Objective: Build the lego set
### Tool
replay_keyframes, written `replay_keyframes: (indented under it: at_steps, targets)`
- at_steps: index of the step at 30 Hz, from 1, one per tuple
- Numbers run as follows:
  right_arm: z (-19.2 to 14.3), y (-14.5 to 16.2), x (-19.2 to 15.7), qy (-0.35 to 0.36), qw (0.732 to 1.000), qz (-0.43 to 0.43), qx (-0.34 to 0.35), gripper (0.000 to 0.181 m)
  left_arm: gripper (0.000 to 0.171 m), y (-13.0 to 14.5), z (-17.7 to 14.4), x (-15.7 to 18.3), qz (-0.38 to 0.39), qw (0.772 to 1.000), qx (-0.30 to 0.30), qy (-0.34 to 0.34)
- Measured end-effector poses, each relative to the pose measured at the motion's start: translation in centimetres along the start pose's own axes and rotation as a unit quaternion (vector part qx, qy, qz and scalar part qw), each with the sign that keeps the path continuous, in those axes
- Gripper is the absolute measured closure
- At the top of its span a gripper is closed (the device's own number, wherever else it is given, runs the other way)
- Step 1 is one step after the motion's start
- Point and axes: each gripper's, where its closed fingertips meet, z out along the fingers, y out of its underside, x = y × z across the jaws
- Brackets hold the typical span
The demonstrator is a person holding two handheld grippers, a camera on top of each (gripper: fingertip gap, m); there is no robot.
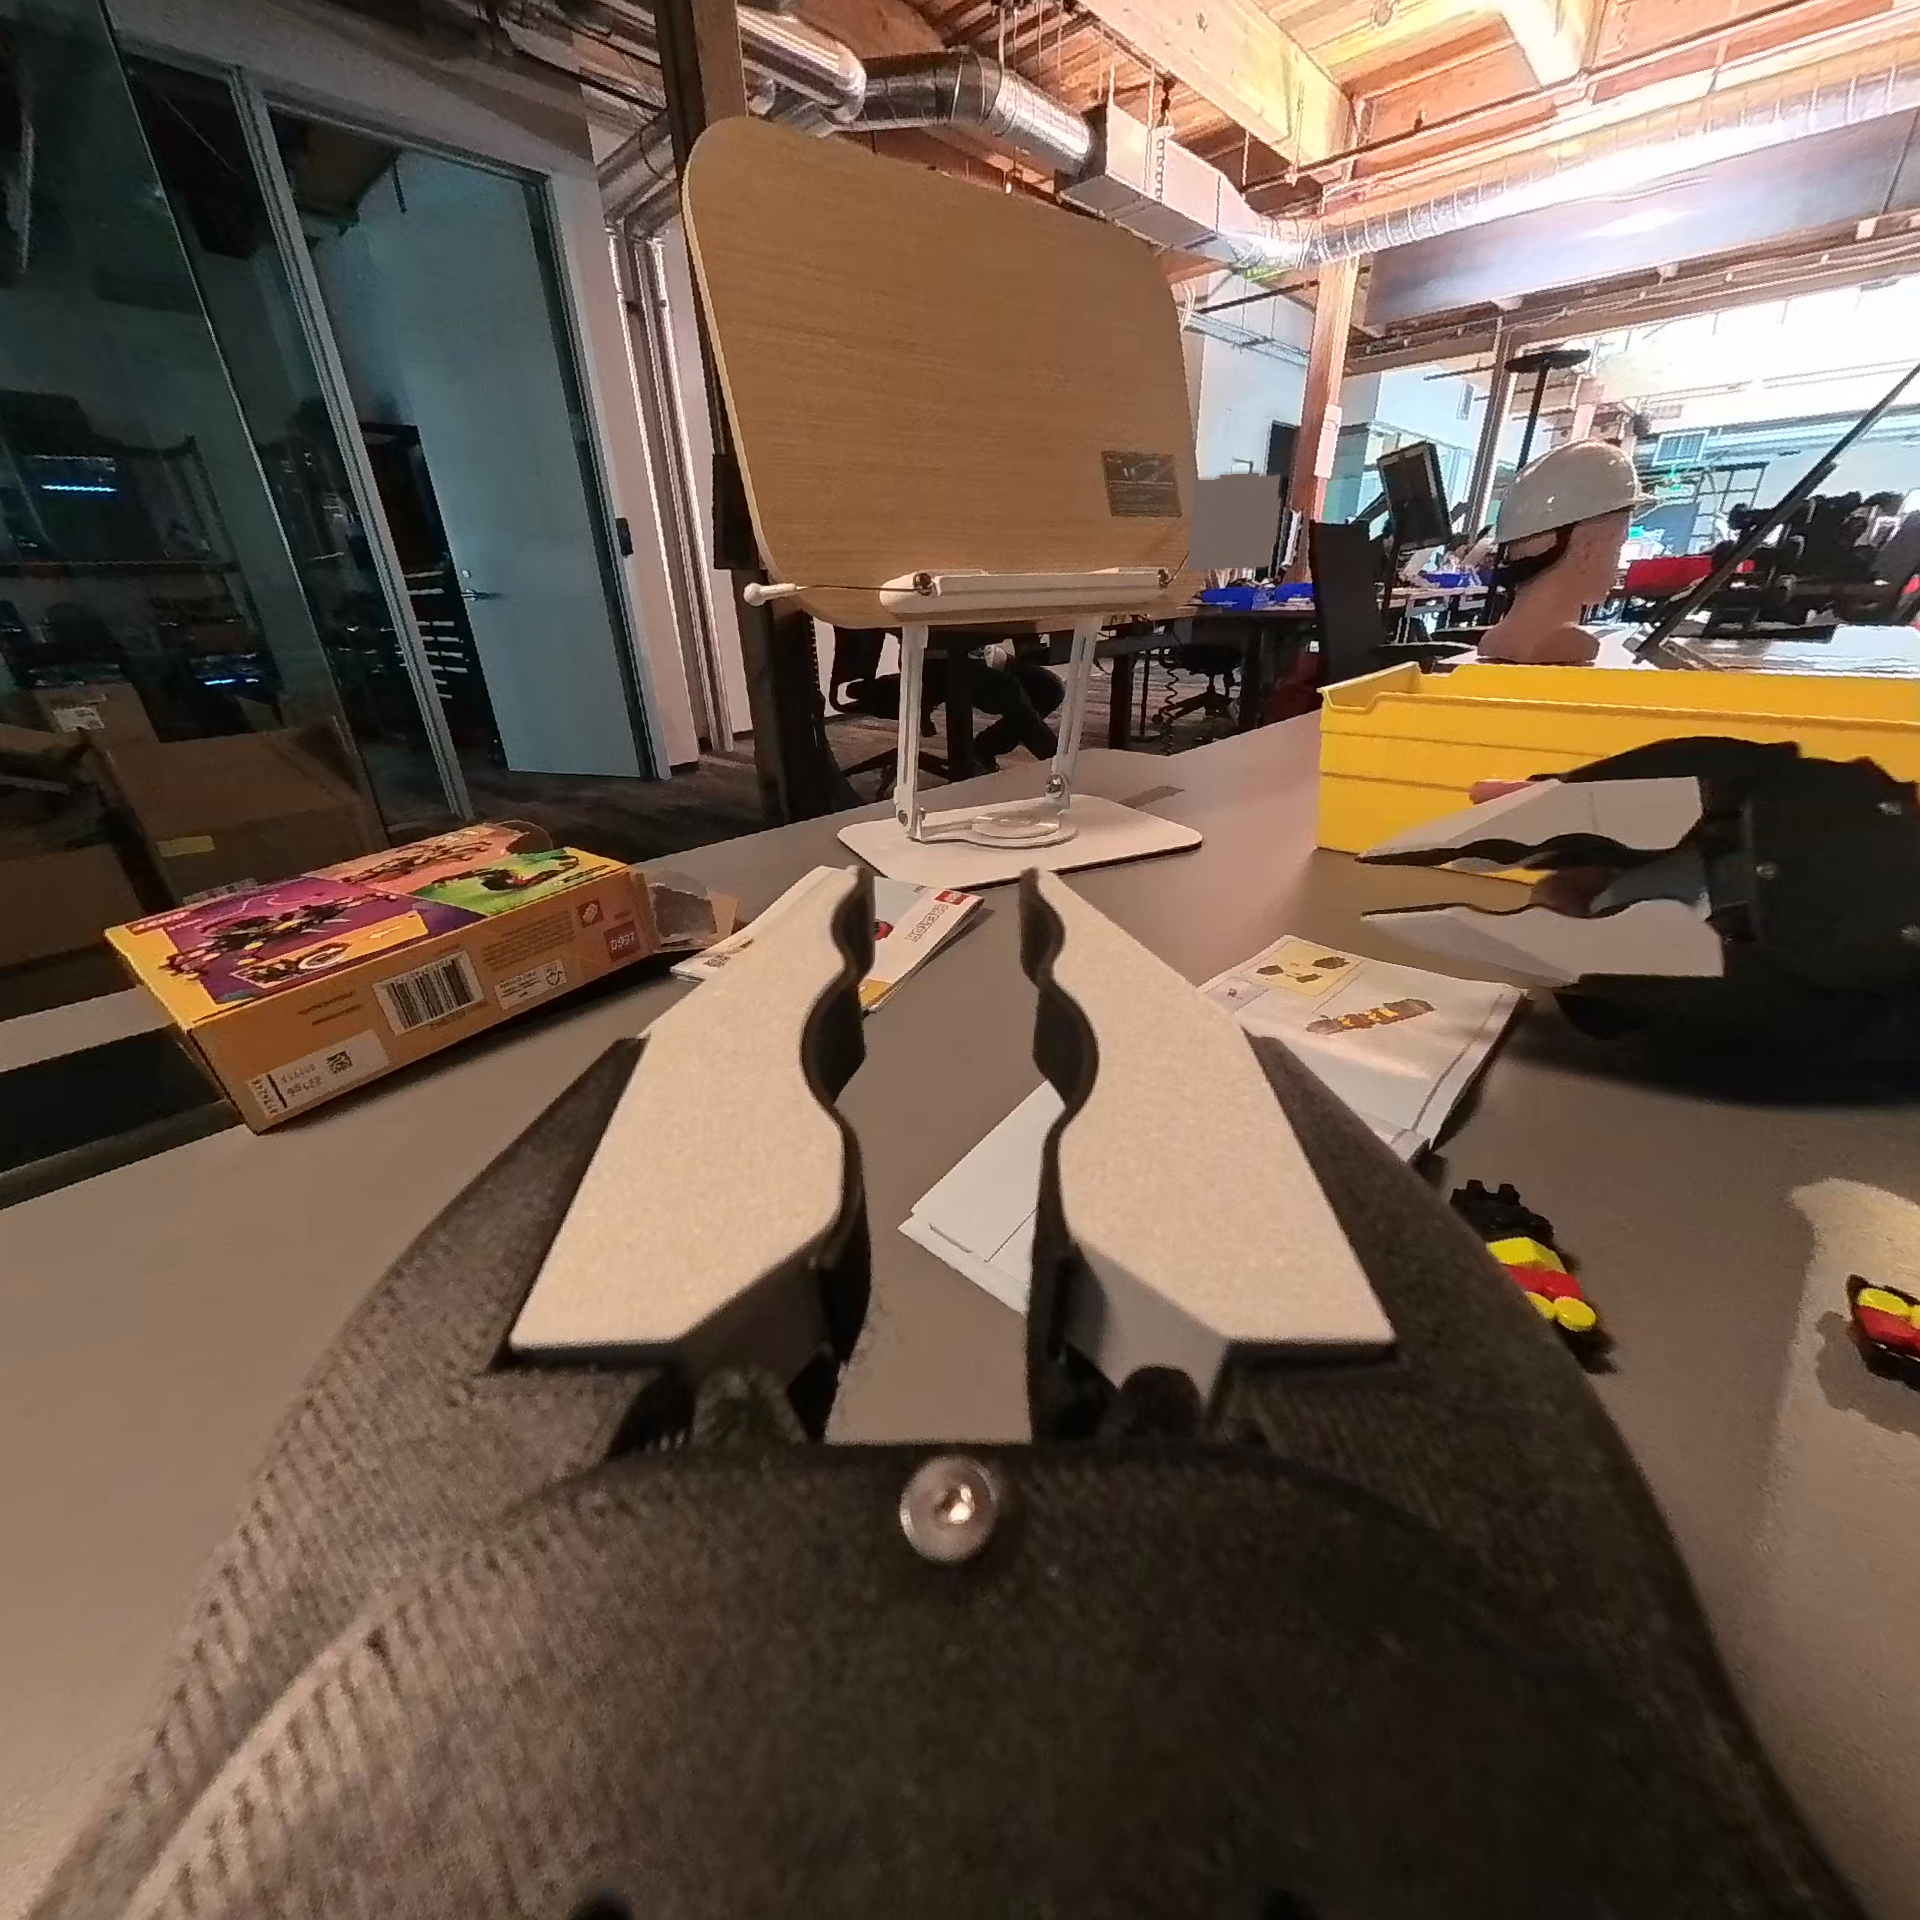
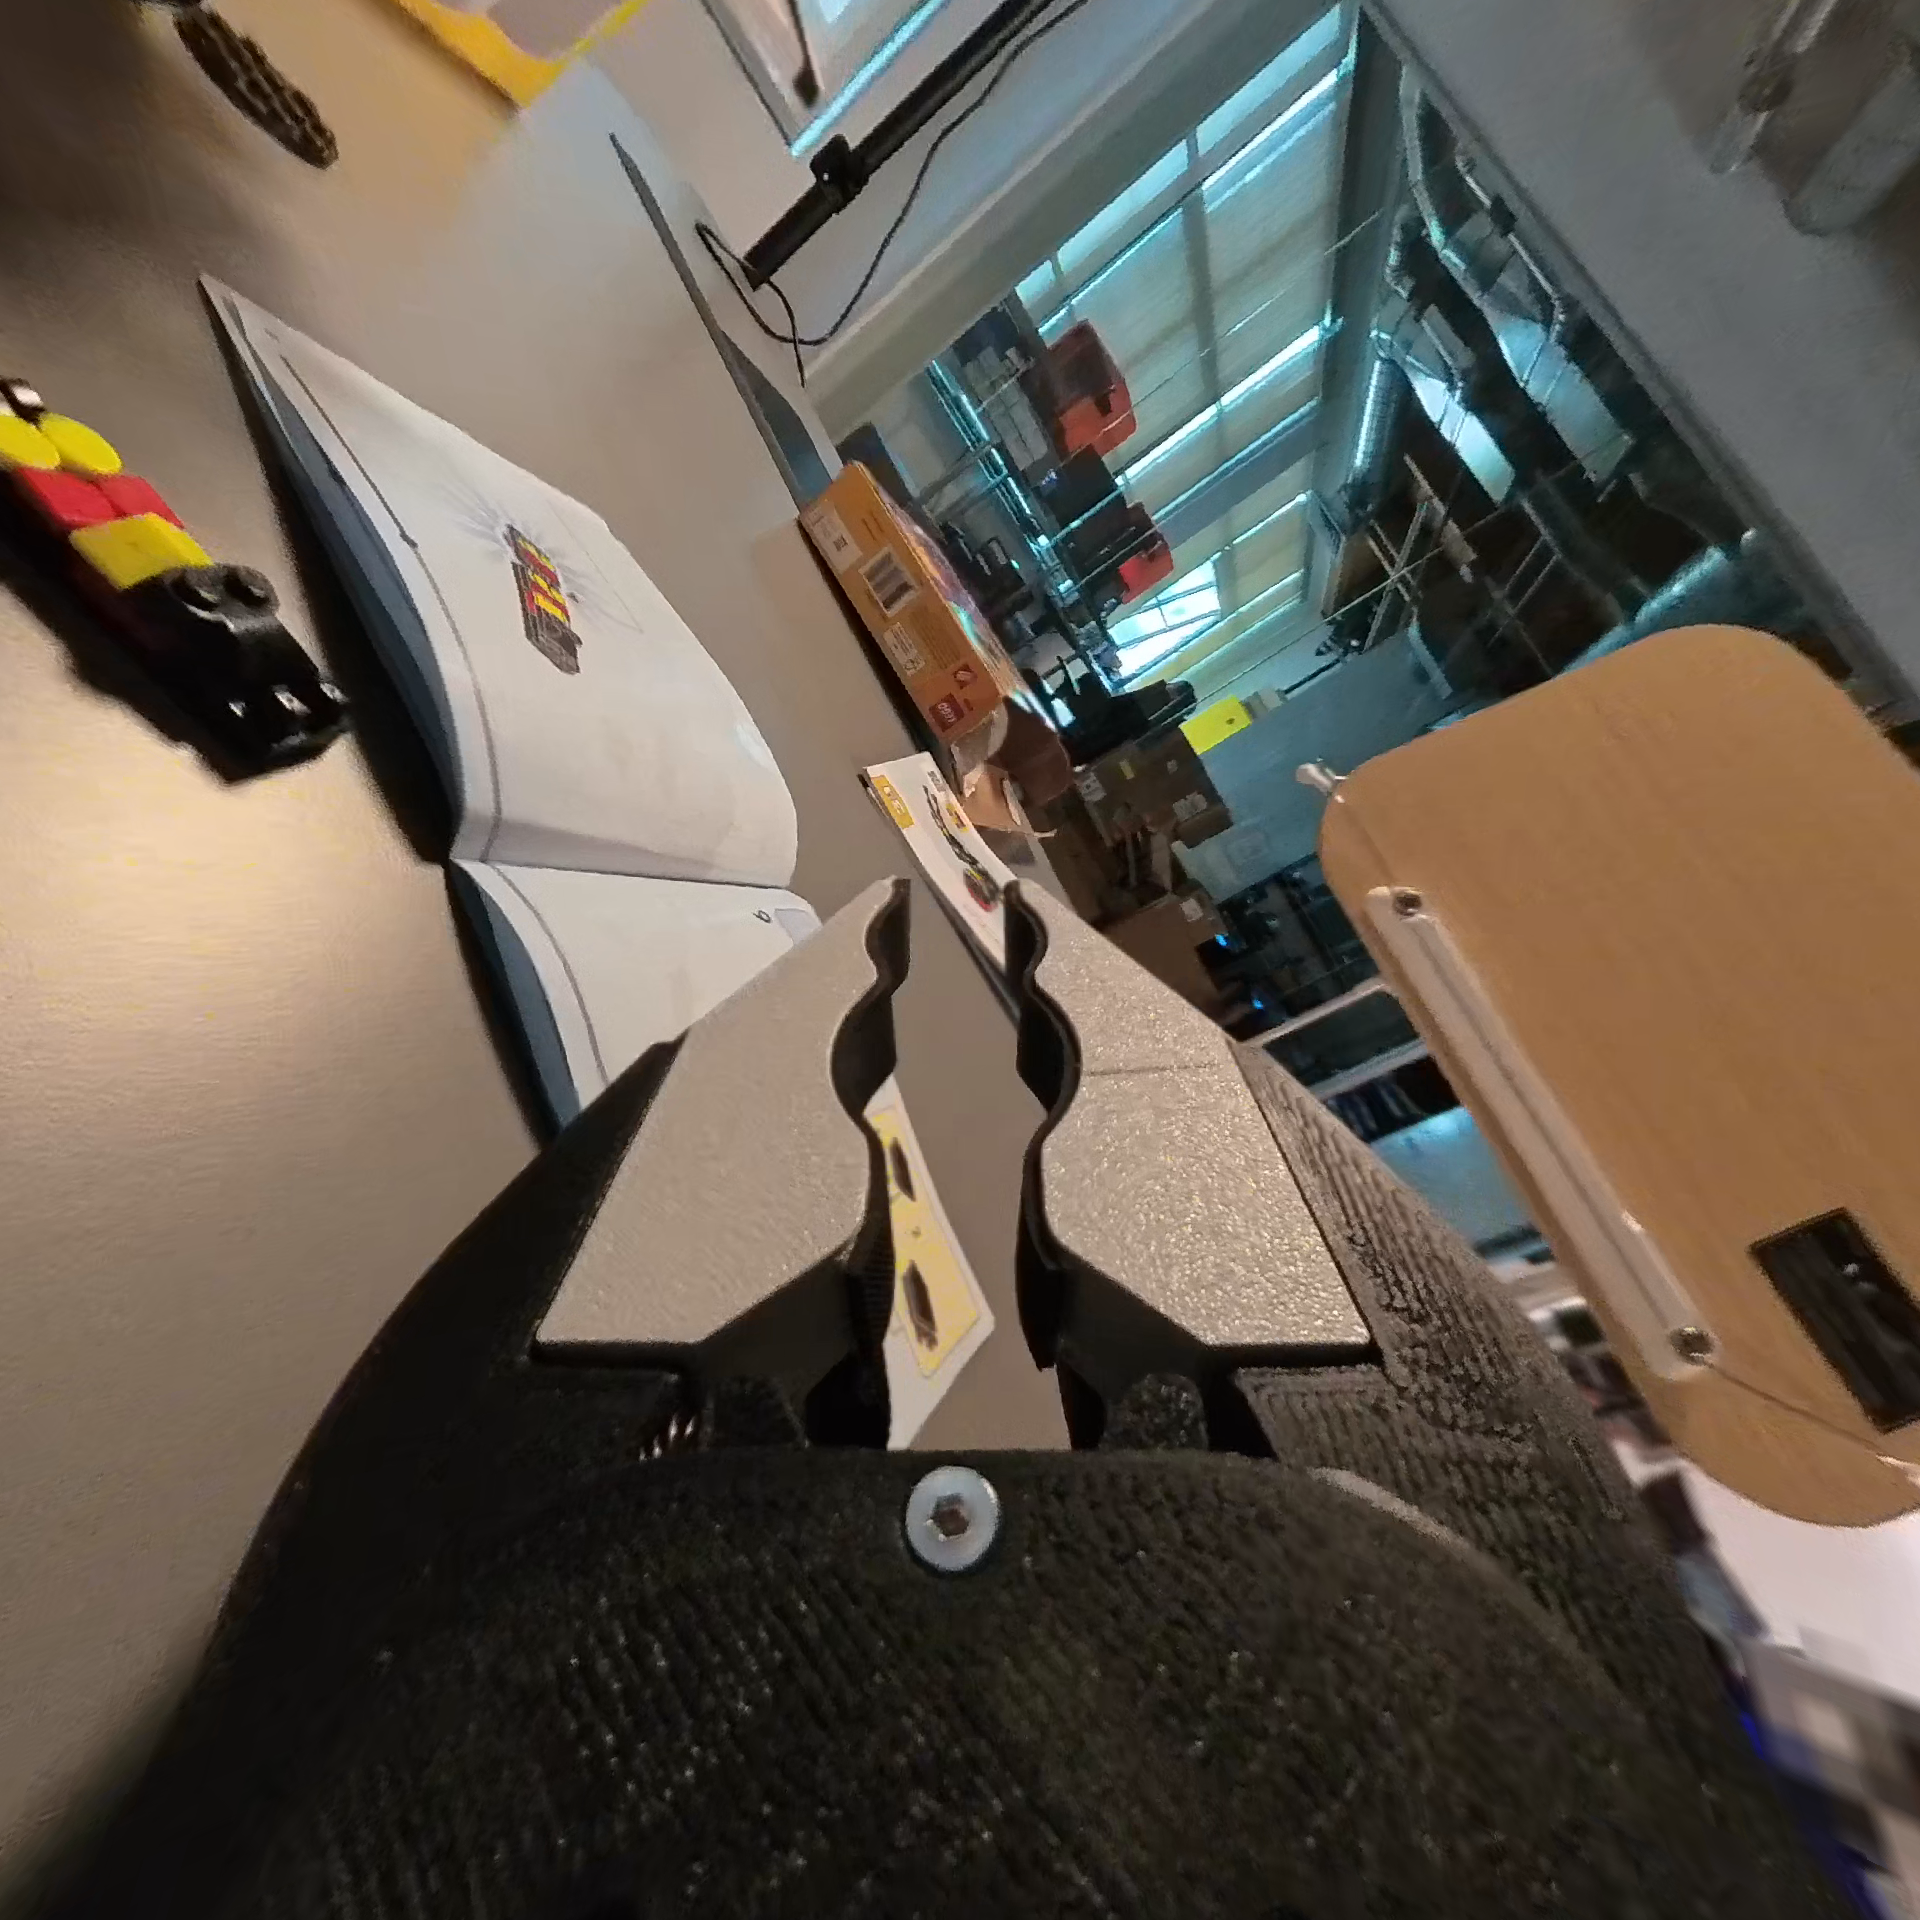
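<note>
My left gripper (image 1: 945,894) is open and empty, low over the grey table (image 1: 312,1299), facing the wooden book stand (image 1: 935,395). My right gripper (image 2: 956,899) is open and empty, rolled onto its side; it also shows in the left wrist view (image 1: 1371,888) at the right. An open instruction booklet (image 1: 1361,1008) lies between them, and also shows in the right wrist view (image 2: 582,665). A black, red and yellow lego assembly (image 2: 135,561) lies left of the right gripper. The left wrist view shows it (image 1: 1538,1268) with a second small assembly (image 1: 1886,1320).
The lego box (image 1: 395,956) lies on its side at the left, a small leaflet (image 1: 925,925) beyond my left fingertips. A yellow bin (image 1: 1610,748) stands at the back right. A black round lego part (image 2: 260,83) lies near the bin. A mannequin head with a hard hat (image 1: 1558,561) stands behind. One gripper's finger ends stand about 20 cm off the other's.
</note>
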Motion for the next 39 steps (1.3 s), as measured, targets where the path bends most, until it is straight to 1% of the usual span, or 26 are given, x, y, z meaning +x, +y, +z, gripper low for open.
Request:
replay_keyframes:
  at_steps: [2, 4, 5, 6, 7, 8, 10, 11, 12, 13, 15, 17, 18, 20, 23, 27, 29, 32, 34, 36, 37, 39]
  targets:
    - [-0.3, -0.7, -0.3, -0.020, 0.999, 0.036, 0.021, 0.163, 0.145, 0.0, 0.0, 0.2, 0.000, 1.000, -0.001, 0.004]
    - [-0.6, -1.6, -0.7, -0.049, 0.995, 0.071, 0.047, 0.160, 0.143, -0.2, -0.1, 1.2, 0.002, 0.999, 0.002, 0.034]
    - [-0.7, -1.8, -0.8, -0.058, 0.993, 0.085, 0.053, 0.159, 0.143, -0.4, -0.3, 2.7, 0.009, 0.997, 0.006, 0.074]
    - [-0.8, -1.8, -0.8, -0.065, 0.992, 0.095, 0.057, 0.158, 0.144, -0.6, -0.7, 4.9, 0.018, 0.991, 0.013, 0.134]
    - [-0.8, -1.9, -0.8, -0.068, 0.991, 0.102, 0.060, 0.157, 0.144, -0.4, -1.2, 7.7, 0.025, 0.978, 0.009, 0.207]
    - [-0.8, -1.9, -0.7, -0.066, 0.990, 0.105, 0.061, 0.157, 0.144, 0.4, -1.6, 10.1, 0.021, 0.963, -0.018, 0.267]
    - [-0.7, -1.9, -0.6, -0.062, 0.991, 0.105, 0.060, 0.158, 0.135, 2.7, -2.1, 14.1, 0.022, 0.931, -0.107, 0.349]
    - [-0.7, -1.9, -0.6, -0.063, 0.991, 0.104, 0.060, 0.157, 0.133, 3.7, -2.2, 15.5, 0.033, 0.918, -0.144, 0.369]
    - [-0.7, -1.8, -0.6, -0.061, 0.991, 0.101, 0.059, 0.158, 0.129, 4.7, -2.2, 16.4, 0.053, 0.912, -0.170, 0.370]
    - [-0.7, -1.8, -0.6, -0.060, 0.992, 0.099, 0.057, 0.158, 0.129, 5.3, -2.3, 17.3, 0.079, 0.904, -0.186, 0.377]
    - [-0.6, -1.7, -0.6, -0.058, 0.992, 0.097, 0.054, 0.159, 0.135, 6.5, -3.0, 19.2, 0.109, 0.882, -0.216, 0.405]
    - [-0.6, -1.6, -0.6, -0.058, 0.992, 0.096, 0.053, 0.159, 0.138, 7.7, -3.6, 20.8, 0.111, 0.857, -0.257, 0.433]
    - [-0.6, -1.6, -0.6, -0.058, 0.992, 0.096, 0.052, 0.159, 0.138, 8.1, -3.7, 21.4, 0.109, 0.848, -0.273, 0.440]
    - [-0.6, -1.6, -0.6, -0.057, 0.992, 0.095, 0.052, 0.160, 0.139, 8.7, -3.8, 21.9, 0.114, 0.840, -0.291, 0.444]
    - [-0.6, -1.6, -0.7, -0.061, 0.992, 0.094, 0.053, 0.160, 0.141, 9.2, -3.4, 21.7, 0.117, 0.841, -0.306, 0.430]
    - [-0.7, -1.8, -0.9, -0.069, 0.991, 0.094, 0.059, 0.160, 0.142, 10.4, -3.1, 21.7, 0.125, 0.834, -0.344, 0.412]
    - [-0.8, -2.0, -1.0, -0.075, 0.991, 0.095, 0.064, 0.160, 0.143, 10.8, -3.2, 21.9, 0.133, 0.830, -0.353, 0.410]
    - [-0.9, -2.6, -1.5, -0.090, 0.988, 0.097, 0.078, 0.158, 0.144, 10.8, -3.2, 22.2, 0.132, 0.831, -0.354, 0.408]
    - [-1.0, -3.2, -2.0, -0.109, 0.985, 0.098, 0.091, 0.157, 0.147, 10.8, -3.3, 22.3, 0.129, 0.830, -0.356, 0.410]
    - [-1.1, -4.0, -2.9, -0.137, 0.980, 0.096, 0.109, 0.156, 0.154, 10.8, -3.4, 22.6, 0.127, 0.827, -0.358, 0.414]
    - [-1.0, -4.5, -3.5, -0.156, 0.976, 0.095, 0.118, 0.155, 0.153, 10.8, -3.4, 22.7, 0.126, 0.828, -0.358, 0.411]
    - [-1.0, -5.4, -5.4, -0.218, 0.964, 0.089, 0.125, 0.153, 0.154, 10.7, -3.6, 22.5, 0.125, 0.834, -0.360, 0.400]
